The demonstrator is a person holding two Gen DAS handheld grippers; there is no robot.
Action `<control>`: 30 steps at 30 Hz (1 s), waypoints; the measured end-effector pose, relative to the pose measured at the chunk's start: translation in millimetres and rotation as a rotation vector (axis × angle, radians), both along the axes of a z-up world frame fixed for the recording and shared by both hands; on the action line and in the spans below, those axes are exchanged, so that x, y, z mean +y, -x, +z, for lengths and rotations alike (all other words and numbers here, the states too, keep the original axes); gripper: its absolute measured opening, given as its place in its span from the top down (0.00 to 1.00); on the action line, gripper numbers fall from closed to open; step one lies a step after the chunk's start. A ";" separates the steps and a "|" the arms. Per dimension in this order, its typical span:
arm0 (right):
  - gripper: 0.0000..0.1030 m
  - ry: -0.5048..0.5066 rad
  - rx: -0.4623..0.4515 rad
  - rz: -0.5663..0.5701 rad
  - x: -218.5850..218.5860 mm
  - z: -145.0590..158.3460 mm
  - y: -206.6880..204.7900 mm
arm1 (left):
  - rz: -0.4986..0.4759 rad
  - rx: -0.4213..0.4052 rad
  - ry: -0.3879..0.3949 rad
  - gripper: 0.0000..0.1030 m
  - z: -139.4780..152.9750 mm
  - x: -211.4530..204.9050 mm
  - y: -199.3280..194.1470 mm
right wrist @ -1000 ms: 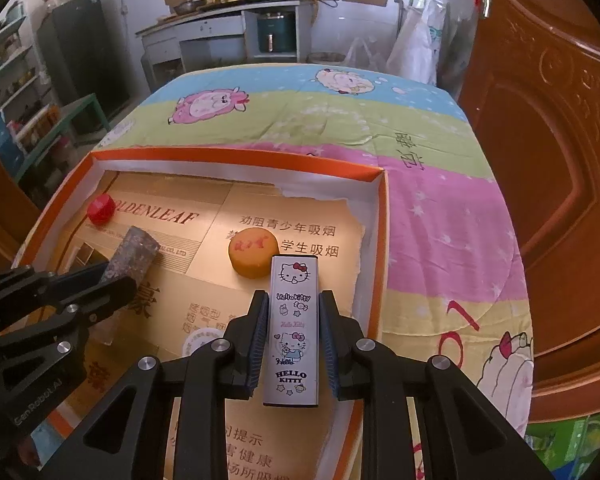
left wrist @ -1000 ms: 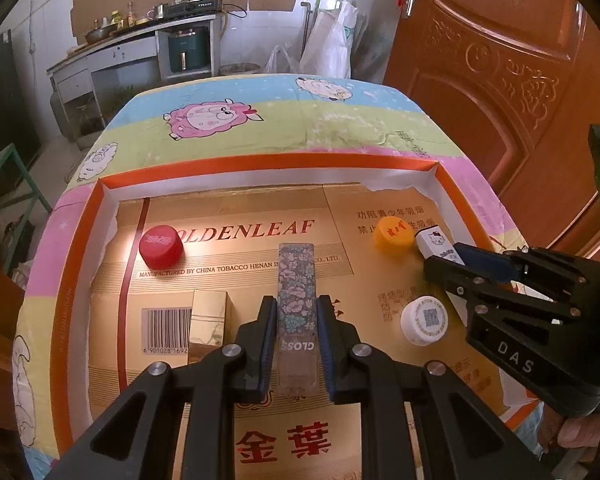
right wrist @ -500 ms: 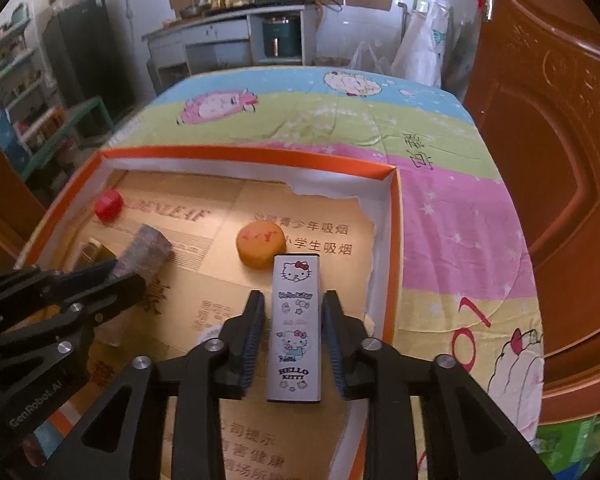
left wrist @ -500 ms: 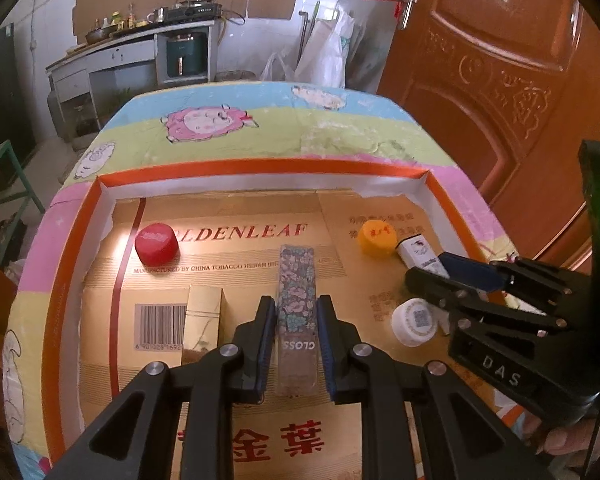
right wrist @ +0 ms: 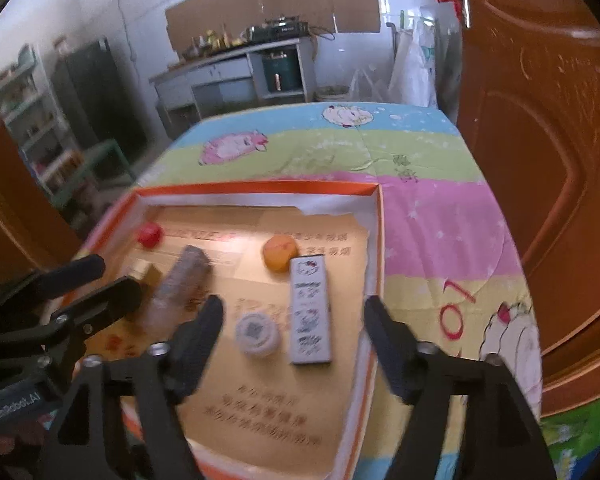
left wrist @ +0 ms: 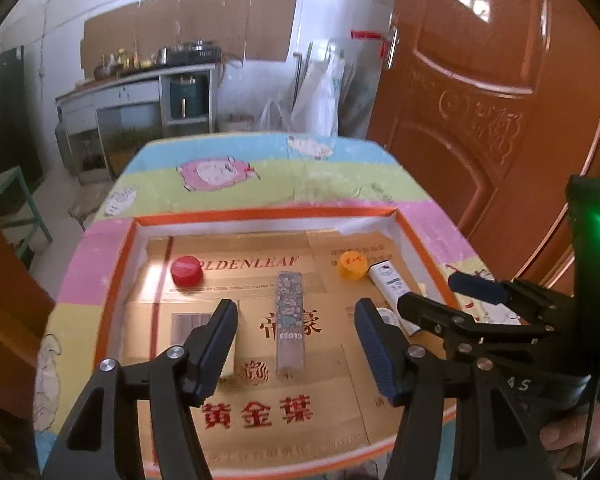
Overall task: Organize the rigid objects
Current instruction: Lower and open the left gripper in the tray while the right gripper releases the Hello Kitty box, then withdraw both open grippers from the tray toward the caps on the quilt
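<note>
The left gripper (left wrist: 296, 332) is opening, its jaws clear of the long floral-patterned box (left wrist: 289, 322) lying flat in the orange-rimmed cardboard tray (left wrist: 118, 264). The right gripper (right wrist: 292, 320) is opening too; the white cartoon-cat box (right wrist: 310, 310), somewhat blurred, lies seemingly untouched beside a white round lid (right wrist: 257, 334).

Home kitchen — stove (left wrist: 194, 54) on counter (left wrist: 140, 80), wooden door (left wrist: 492, 92).

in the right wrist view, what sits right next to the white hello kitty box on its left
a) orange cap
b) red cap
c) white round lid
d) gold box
c: the white round lid lies on the cardboard tray just left of the hello kitty box, while the orange cap sits beyond the box's far end.
</note>
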State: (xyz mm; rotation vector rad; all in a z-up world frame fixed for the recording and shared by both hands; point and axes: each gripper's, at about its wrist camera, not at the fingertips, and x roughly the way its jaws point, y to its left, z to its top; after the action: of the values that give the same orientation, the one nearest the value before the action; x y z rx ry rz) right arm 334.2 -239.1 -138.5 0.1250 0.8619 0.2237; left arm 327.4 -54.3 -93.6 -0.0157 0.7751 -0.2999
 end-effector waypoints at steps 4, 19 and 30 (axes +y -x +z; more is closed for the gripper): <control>0.26 -0.011 -0.029 -0.036 -5.0 9.7 25.3 | 0.026 -0.046 -0.012 0.41 12.6 12.5 23.7; 0.26 0.018 -0.074 -0.064 17.8 17.8 107.8 | 0.057 -0.067 -0.002 0.41 15.7 44.2 92.3; 0.26 0.020 -0.088 -0.091 32.1 25.3 169.1 | 0.059 -0.031 0.044 0.41 4.0 67.8 141.2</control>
State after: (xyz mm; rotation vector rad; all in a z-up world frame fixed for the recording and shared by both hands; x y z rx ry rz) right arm 165.2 -207.0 -113.2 0.1343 0.7690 0.1346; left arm 186.1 13.5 -89.6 -0.0749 0.7357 -0.2601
